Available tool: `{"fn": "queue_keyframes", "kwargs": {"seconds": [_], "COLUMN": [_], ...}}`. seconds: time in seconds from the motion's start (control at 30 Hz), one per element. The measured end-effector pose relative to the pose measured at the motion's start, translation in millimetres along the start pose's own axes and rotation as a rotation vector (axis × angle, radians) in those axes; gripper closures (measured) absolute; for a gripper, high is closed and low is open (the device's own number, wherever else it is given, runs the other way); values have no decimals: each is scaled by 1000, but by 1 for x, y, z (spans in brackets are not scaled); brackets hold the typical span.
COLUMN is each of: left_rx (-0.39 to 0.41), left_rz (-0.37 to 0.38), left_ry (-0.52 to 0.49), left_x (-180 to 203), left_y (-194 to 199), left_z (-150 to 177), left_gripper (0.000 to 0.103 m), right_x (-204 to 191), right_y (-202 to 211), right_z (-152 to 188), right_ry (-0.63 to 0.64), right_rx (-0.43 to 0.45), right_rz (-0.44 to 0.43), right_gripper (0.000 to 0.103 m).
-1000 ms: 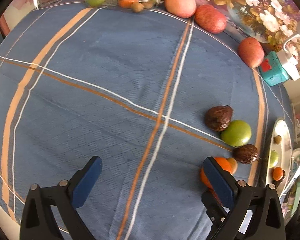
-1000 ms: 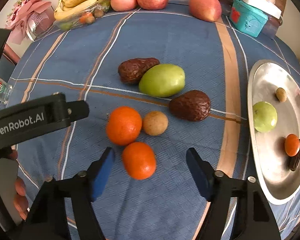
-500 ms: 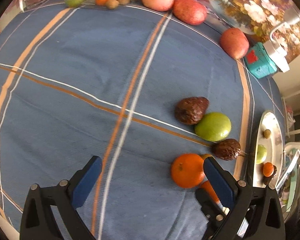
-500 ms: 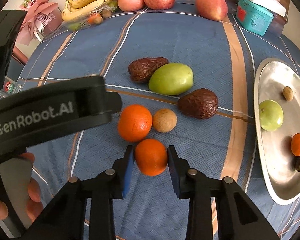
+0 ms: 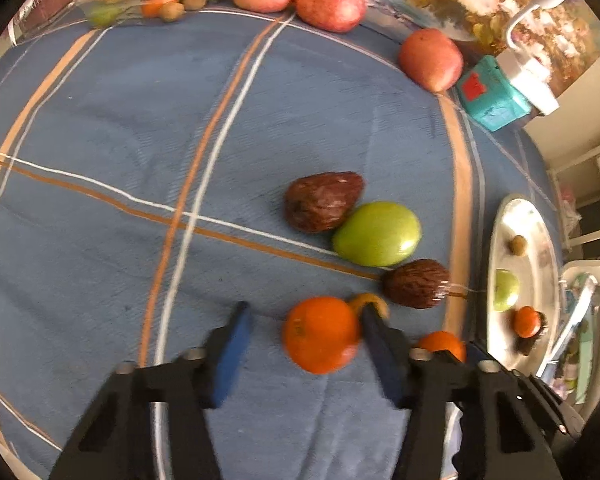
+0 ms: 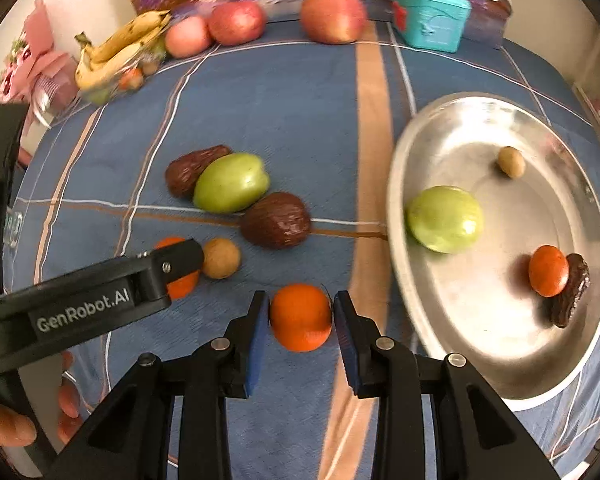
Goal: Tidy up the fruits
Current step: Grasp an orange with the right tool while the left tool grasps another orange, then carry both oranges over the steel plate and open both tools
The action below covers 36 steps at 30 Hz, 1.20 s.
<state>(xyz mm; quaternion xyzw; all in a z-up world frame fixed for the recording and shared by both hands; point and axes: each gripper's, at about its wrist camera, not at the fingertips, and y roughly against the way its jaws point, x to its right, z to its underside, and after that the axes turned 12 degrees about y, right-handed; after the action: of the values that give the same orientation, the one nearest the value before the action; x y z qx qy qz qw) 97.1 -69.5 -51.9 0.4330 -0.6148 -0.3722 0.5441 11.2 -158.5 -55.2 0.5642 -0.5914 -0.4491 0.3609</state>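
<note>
- Right now the right tool (image 6: 301, 318) has both blue pads pressed on a small orange (image 6: 300, 317), one pad each side; fruit sits betw. the tips above the blue striped cloth on the bench (image 6: 284, 92). Can't tell if it's lifted off the cloth.
- Left tool (image 5: 306, 344) is part open: a bigger orange (image 5: 321, 334) lies betw. its fingers, right pad touching or nearly touching it, left pad clearly apart w/ a gap. No grip yet. Frame is motion-blurred.
- Seen from the right wrist cam, the left tool's black body w/ "GenRobot.AI" lettering covers most of that bigger orange; a small brown round fruit (image 6: 221, 258) lies just beside it.
- Mid-cloth cluster: green fruit (image 6: 231, 182) touching a dark brown wrinkled fruit (image 6: 188, 168) behind it, and a second dark brown fruit (image 6: 276, 220) just in front-right.
- Metal plate (image 6: 452, 120) on the right holds a green fruit (image 6: 445, 219), a little tan fruit (image 6: 511, 162), a small orange one (image 6: 548, 270) and a dark wrinkled piece (image 6: 572, 290) touching it.
- Far edge: three red apples (image 6: 333, 15), bananas (image 6: 120, 50) in a clear tray, teal box (image 6: 430, 20).
</note>
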Motion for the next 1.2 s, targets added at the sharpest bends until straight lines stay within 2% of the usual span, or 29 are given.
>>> {"fn": "queue_keyframes", "kwargs": {"seconds": [0.03, 0.2, 0.4, 0.57, 0.83, 1.2], "left_rx": [-5, 13, 72, 100, 85, 80], "left_rz": [12, -3, -41, -32, -17, -22], "left_ry": [0, -5, 21, 59, 76, 83], "left_x": [4, 21, 4, -9, -28, -29], "left_y": [-1, -5, 11, 22, 21, 14], "left_z": [1, 5, 2, -1, -3, -11], "left_gripper": [62, 63, 64, 64, 64, 64], "right_x": [2, 8, 11, 12, 14, 5], "right_y": [1, 12, 20, 21, 6, -8], "right_z": [0, 2, 2, 3, 2, 1], "right_ry": [-4, -12, -7, -3, -18, 8], "right_rx": [4, 38, 56, 52, 25, 7], "right_rz": [-2, -7, -17, -32, -60, -77], "right_gripper": [68, 70, 70, 71, 70, 65]}}
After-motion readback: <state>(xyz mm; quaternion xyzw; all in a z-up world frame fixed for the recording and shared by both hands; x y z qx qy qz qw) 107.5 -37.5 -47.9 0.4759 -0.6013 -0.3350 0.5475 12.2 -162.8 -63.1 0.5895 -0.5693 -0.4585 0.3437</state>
